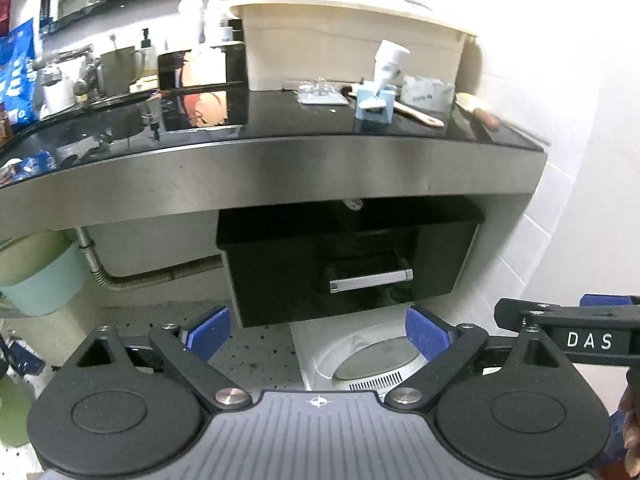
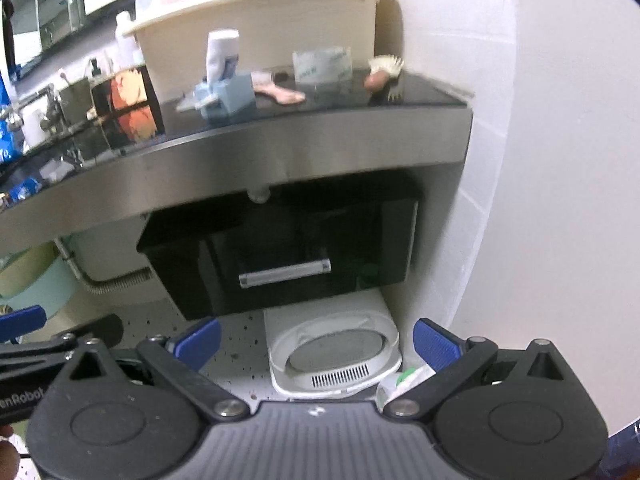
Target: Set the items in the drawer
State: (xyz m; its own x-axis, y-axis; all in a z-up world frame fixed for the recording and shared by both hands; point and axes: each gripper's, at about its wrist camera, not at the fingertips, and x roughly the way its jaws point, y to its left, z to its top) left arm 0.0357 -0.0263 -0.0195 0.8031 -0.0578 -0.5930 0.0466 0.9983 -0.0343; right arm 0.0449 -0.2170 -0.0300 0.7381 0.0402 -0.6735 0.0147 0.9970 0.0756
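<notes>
Under the steel-edged black counter [image 1: 280,160] hangs a black drawer [image 1: 280,280] [image 2: 280,240] with a silver bar handle [image 1: 370,280] [image 2: 285,274]. On the counter stand a light blue holder with a white tube [image 1: 378,100] [image 2: 228,96], a clear packet [image 1: 322,92], a wooden-handled brush [image 1: 416,114] [image 2: 280,94], a wipes pack [image 1: 428,90] [image 2: 322,66] and a bristle brush [image 1: 478,110] [image 2: 384,70]. My left gripper [image 1: 318,336] is open and holds nothing, low in front of the drawer. My right gripper [image 2: 316,342] is likewise open, and it shows at the left wrist view's right edge.
A cream plastic bin [image 1: 352,40] fills the counter's back. Left are a sink tap [image 1: 68,64], cups and bottles. Below left hang a teal basin [image 1: 44,280] and a ribbed hose [image 1: 152,276]. A white round-topped device [image 2: 336,356] sits on the speckled floor. A white tiled wall [image 2: 540,200] closes the right.
</notes>
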